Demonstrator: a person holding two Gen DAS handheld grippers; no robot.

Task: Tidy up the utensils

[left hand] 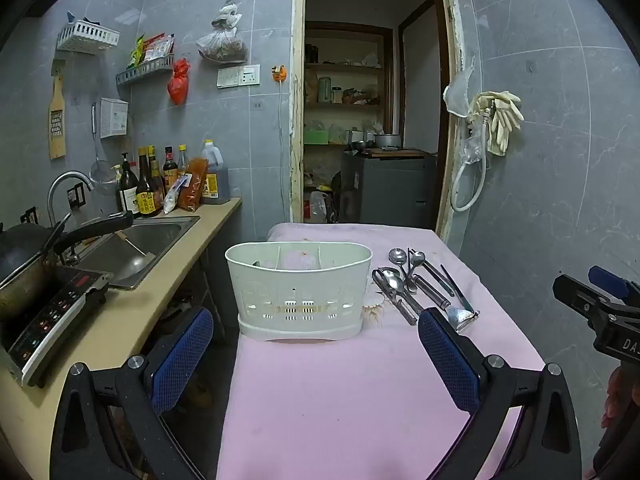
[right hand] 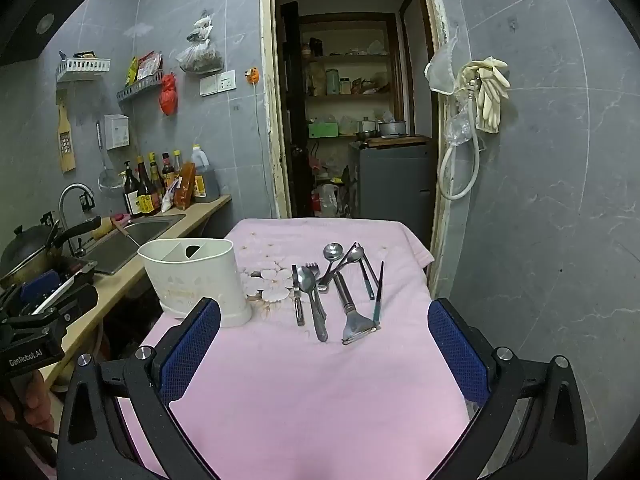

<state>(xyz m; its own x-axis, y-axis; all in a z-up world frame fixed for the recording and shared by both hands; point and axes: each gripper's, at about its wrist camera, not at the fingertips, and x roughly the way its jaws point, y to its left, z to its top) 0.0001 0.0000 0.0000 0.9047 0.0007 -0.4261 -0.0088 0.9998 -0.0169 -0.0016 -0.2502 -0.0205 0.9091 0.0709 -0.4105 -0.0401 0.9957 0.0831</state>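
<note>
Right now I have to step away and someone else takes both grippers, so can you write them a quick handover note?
Left gripper: open, empty, facing the white caddy.
Right gripper: open, empty, facing the utensils.
Both hover over the pink cloth.
Spoons, a fork, a peeler and other pieces lie loose to the right of the caddy.
Done: nothing visibly sorted; the caddy's inside is only partly visible.
Left: move every utensil into the caddy.

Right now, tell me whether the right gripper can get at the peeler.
Probably yes: the right gripper is open, the peeler lies nearest on the pink cloth, with bare cloth between.
</note>
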